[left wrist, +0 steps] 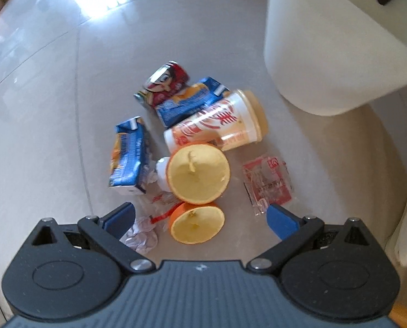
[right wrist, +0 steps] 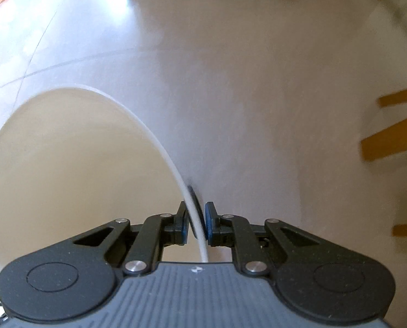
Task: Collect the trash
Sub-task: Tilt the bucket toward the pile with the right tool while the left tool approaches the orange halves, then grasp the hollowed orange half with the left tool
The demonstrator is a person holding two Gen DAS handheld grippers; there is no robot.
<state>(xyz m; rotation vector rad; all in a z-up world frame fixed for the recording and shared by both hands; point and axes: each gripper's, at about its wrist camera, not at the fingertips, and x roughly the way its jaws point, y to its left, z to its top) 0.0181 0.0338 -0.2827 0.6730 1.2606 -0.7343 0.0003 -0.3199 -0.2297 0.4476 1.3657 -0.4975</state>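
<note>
Trash all lies on the floor point(left wrist: 39, 125) yet — orange halves point(left wrist: 198, 173), juice cartons point(left wrist: 129, 155), cup point(left wrist: 217, 123), can point(left wrist: 168, 82). My left jaws point(left wrist: 200, 218) hang spread above it; my right jaws point(right wrist: 195, 225) pinch the white bin's rim point(right wrist: 192, 207) — nothing collected.

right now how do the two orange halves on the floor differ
The farther orange half looks larger and is tipped so almost only its pale hollow shows; the nearer orange half looks smaller, shows orange rind on its left edge, and lies between the open left gripper fingers. Both are scooped-out peel, cut face toward the camera.
</note>
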